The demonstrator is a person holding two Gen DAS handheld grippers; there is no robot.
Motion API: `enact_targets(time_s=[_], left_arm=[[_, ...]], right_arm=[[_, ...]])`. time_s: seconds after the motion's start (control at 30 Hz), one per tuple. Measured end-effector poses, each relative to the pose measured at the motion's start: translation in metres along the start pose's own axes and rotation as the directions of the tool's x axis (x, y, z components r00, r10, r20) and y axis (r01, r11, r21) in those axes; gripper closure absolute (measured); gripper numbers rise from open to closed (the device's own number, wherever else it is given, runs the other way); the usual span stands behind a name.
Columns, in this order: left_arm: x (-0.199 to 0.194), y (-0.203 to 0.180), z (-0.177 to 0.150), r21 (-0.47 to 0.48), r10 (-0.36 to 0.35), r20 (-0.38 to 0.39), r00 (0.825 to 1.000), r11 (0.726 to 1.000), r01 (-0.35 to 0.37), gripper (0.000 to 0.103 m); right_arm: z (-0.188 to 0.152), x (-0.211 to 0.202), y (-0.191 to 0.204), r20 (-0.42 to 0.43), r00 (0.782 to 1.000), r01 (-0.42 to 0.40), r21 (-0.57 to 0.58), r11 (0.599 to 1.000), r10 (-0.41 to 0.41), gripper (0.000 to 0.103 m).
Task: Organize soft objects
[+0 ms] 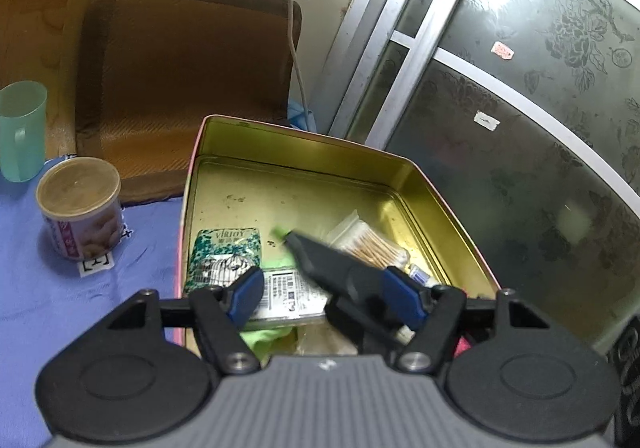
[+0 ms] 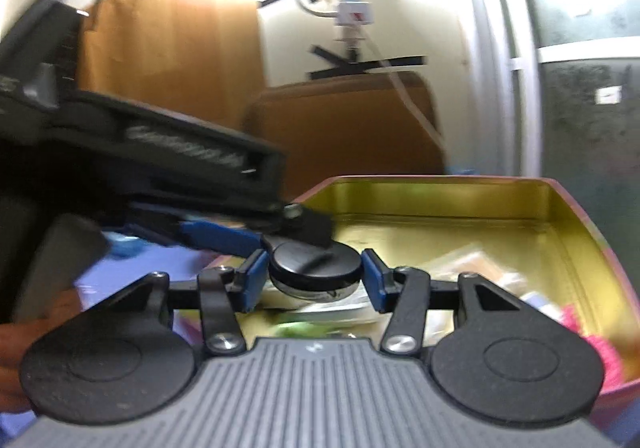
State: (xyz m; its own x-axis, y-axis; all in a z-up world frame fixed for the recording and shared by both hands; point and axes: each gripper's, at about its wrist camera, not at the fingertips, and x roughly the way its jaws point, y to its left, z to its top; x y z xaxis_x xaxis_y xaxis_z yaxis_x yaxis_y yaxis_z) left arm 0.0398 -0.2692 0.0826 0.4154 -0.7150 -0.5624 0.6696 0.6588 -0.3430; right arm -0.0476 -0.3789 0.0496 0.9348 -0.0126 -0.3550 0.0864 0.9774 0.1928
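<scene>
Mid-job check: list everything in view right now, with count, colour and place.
tin box: one, gold inside, on the blue cloth
cotton swab pack: one, clear, in the tin
green packet: one, green-white, in the tin
white packet: one, in the tin
green cloth: one, light green, in the tin
pink item: one, blurred, in the tin
can: one, tan lid, left of the tin
cup: one, mint, far left
cushion: one, brown, behind the tin
blue cloth: one, under tin and can
small jar: one, black lid, held
left tongs: open, empty
right tongs: gripping the jar
</scene>
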Motion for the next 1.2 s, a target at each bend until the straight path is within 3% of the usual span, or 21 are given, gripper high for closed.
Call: enact_targets(time_s=[0.1, 0.17, 0.27, 0.57, 0.83, 0.93, 1.07, 1.2], left_arm=[[-0.004, 0.000, -0.002, 0.007, 0.008, 0.017, 1.000, 1.000, -0.008, 0.028], [-0.007, 0.001, -0.002, 0.011, 0.021, 0.029, 0.999, 1.000, -0.022, 0.027], [-0.014, 0.006, -0.003, 0.000, 0.019, 0.039, 0.999, 1.000, -0.019, 0.027], [-0.038, 0.018, -0.015, 0.000, 0.046, 0.084, 0.995, 0.999, -0.046, 0.024], [-0.065, 0.031, -0.032, 0.029, 0.129, 0.134, 0.983, 0.991, -0.134, 0.021], [-0.079, 0.039, -0.041, 0.041, 0.177, 0.173, 0.969, 0.982, -0.186, 0.008], [-0.099, 0.053, -0.055, 0.063, 0.273, 0.233, 0.933, 0.953, -0.295, 0.002], [-0.115, 0.075, -0.069, 0.035, 0.346, 0.241, 0.907, 0.931, -0.364, 0.000]], right_arm=[[0.003, 0.009, -0.012, -0.013, 0.998, 0.068, 0.014, 0.998, -0.068, 0.048], [0.004, 0.011, -0.022, -0.018, 0.996, 0.084, 0.062, 0.995, -0.083, 0.039], [0.002, 0.007, -0.027, -0.008, 0.996, 0.087, 0.103, 0.991, -0.086, 0.038], [-0.003, -0.004, -0.013, 0.007, 0.998, 0.066, 0.085, 0.994, -0.067, 0.038], [-0.005, -0.008, -0.002, 0.012, 0.999, 0.047, 0.074, 0.996, -0.048, 0.038], [-0.005, -0.008, 0.000, 0.012, 0.999, 0.040, 0.081, 0.996, -0.041, 0.038], [-0.005, -0.009, 0.006, 0.027, 0.999, 0.022, 0.087, 0.996, -0.024, 0.038], [-0.005, -0.011, 0.023, 0.047, 0.999, -0.024, 0.056, 0.998, 0.022, 0.038]])
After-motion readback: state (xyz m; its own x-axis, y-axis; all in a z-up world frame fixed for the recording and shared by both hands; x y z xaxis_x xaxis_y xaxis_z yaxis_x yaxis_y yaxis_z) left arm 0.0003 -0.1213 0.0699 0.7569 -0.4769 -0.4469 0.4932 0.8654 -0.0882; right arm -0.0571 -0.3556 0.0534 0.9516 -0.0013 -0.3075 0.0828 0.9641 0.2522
